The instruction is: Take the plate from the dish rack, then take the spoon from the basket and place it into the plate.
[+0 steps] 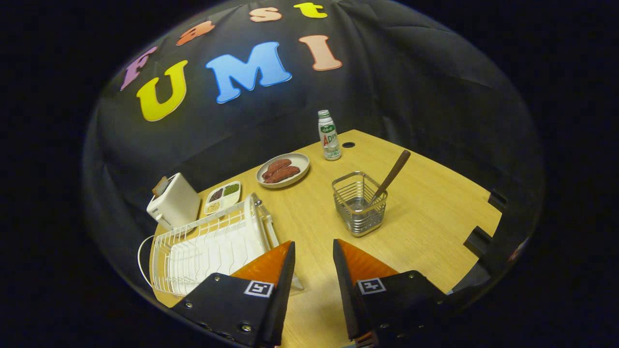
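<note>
Hand-held gripper (313, 253) held apart over bare desk (435, 217), nothing gripped, white dish rack (203, 246) beside left finger, spoon (390, 175) stood in wire basket (360, 203) beyond, sausage plate (283, 169), bottle (329, 135), toaster (173, 202) behind.

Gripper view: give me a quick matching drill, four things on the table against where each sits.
1. wooden spoon
2. white wire dish rack
3. red sausages
4. white drink bottle

a. on the grey round plate
b. beside the gripper, whose fingers are open on nothing
c. standing in the metal wire basket
d. near the table's far edge

Pairs: 1-c, 2-b, 3-a, 4-d
</note>
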### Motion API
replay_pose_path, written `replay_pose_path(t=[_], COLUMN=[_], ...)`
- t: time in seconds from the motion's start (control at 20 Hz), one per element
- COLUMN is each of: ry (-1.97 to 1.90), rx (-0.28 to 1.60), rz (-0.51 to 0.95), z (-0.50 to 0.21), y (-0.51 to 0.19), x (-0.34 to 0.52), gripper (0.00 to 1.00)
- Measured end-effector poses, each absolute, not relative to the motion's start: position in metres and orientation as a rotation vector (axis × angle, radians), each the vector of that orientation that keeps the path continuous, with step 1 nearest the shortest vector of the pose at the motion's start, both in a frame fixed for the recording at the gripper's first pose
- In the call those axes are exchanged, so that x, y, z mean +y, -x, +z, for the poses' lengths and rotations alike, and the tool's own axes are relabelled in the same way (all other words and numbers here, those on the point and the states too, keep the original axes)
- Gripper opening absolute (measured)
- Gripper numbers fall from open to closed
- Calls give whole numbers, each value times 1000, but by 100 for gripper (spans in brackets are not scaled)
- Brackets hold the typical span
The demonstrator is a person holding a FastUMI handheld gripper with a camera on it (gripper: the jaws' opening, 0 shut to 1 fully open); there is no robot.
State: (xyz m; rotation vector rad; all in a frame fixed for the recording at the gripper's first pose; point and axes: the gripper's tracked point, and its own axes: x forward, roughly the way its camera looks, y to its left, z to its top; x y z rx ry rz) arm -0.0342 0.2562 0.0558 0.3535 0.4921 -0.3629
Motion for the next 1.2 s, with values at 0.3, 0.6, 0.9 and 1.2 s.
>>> replay_pose_path(t=[0.3, 0.6, 0.9, 1.2], ry=[-411, -456, -513, -559], rx=[447, 424, 443, 406], rz=[-505, -604, -656, -586], z=[60, 59, 37, 40], y=[10, -12, -30, -50], x=[186, 136, 106, 110], gripper=[49, 49, 49, 11])
